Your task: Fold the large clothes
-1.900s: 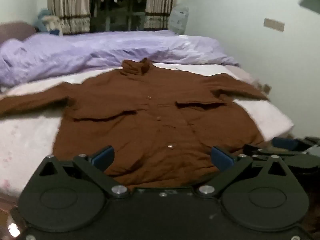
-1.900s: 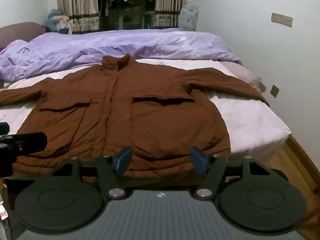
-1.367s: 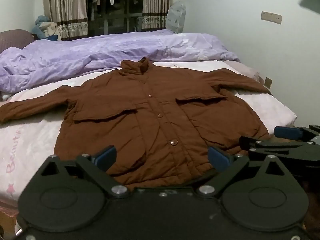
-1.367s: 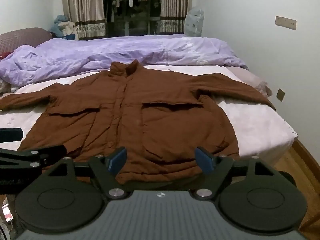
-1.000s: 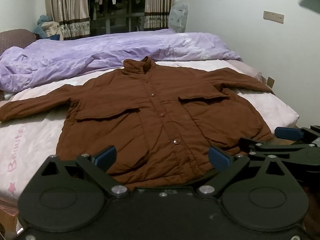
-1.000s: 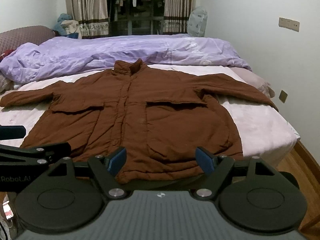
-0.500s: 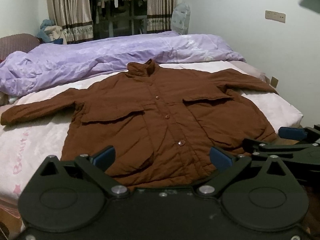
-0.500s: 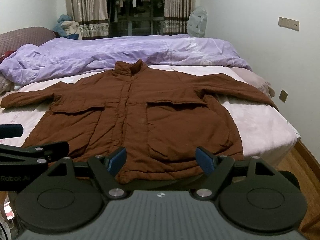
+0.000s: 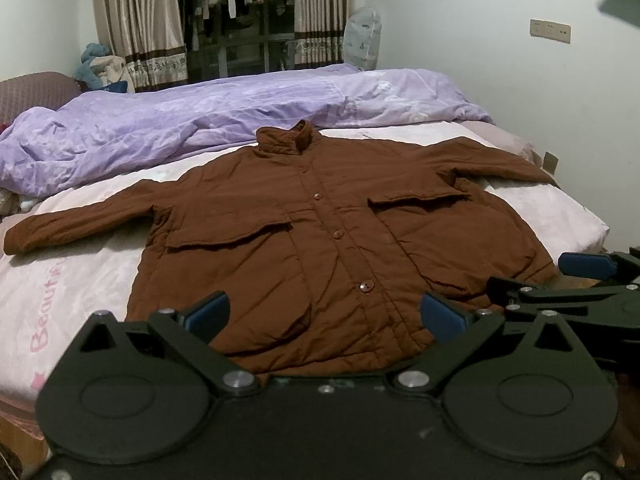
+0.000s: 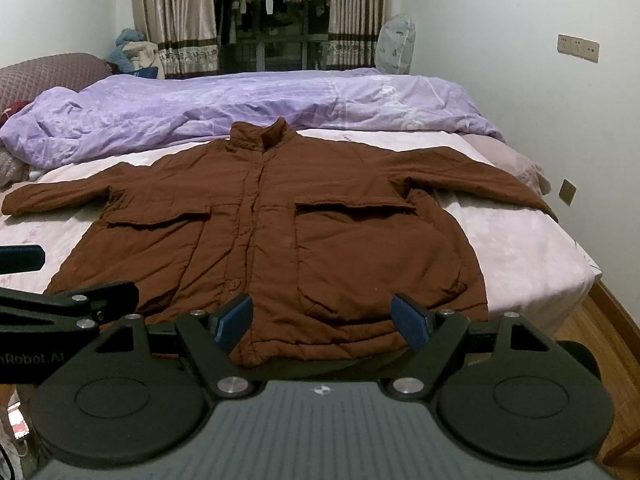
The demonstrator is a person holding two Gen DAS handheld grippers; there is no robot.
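A large brown padded jacket [image 9: 320, 232] [image 10: 280, 224] lies flat and face up on the bed, buttoned, collar toward the far side, both sleeves spread out sideways. Its hem reaches the bed's near edge. My left gripper [image 9: 326, 314] hovers open just before the hem, nothing between its blue pads. My right gripper [image 10: 324, 320] is also open and empty, near the hem on the jacket's right half. Each gripper shows at the edge of the other's view.
A crumpled lilac duvet [image 10: 248, 108] fills the far half of the bed. The pink sheet [image 10: 528, 248] shows on both sides of the jacket. A white wall [image 10: 520, 92] runs along the right; wooden floor [image 10: 600, 332] lies at the bed's right corner. Curtains and hanging clothes stand behind.
Both views settled after a small upward tilt early on; in the last second nothing moves. The jacket lies untouched and both grippers stay open.
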